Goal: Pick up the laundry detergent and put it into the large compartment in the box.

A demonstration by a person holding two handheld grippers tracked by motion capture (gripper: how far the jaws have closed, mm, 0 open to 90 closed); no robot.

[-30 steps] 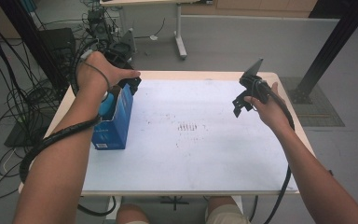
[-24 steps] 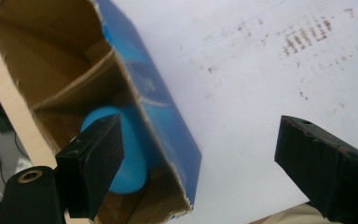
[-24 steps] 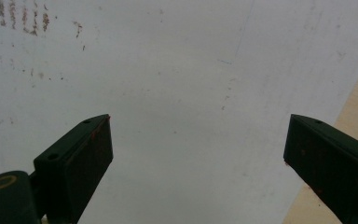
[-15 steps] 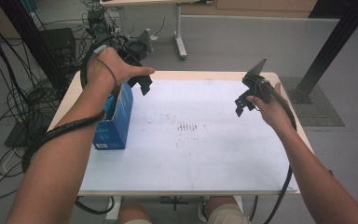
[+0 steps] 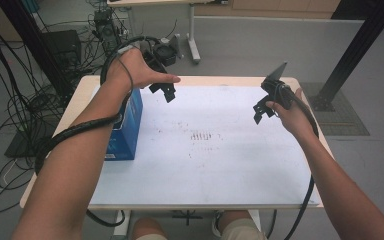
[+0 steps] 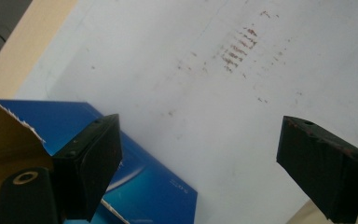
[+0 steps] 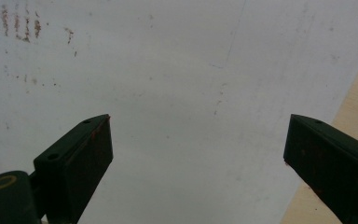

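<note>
Knees (image 5: pixel 190 229): at the near edge, under the table; the person sits facing it.
Forearms: both come up from the bottom of the high view; a cable (image 5: pixel 75 134) winds along the left one.
Table (image 5: pixel 300 84): pale wood rim; a white sheet (image 5: pixel 220 165) covers most of the top; rusty smudges (image 5: pixel 202 136) near its middle.
Box (image 5: pixel 126 130): blue, upright at the left side of the sheet, under the left forearm; in the left gripper view its torn cardboard flap (image 6: pixel 4 140) stands open, just beside one jaw.
Left gripper (image 5: pixel 166 91): held above the far left of the table, past the box; jaws spread wide, nothing between them; not touching the box.
Right gripper (image 5: pixel 260 111): lifted over the right side of the sheet, well apart from the box; jaws wide apart, empty; bare sheet below.
Floor beyond: grey; cables (image 5: pixel 15 100) at left; a black post (image 5: pixel 360 45) at right.
</note>
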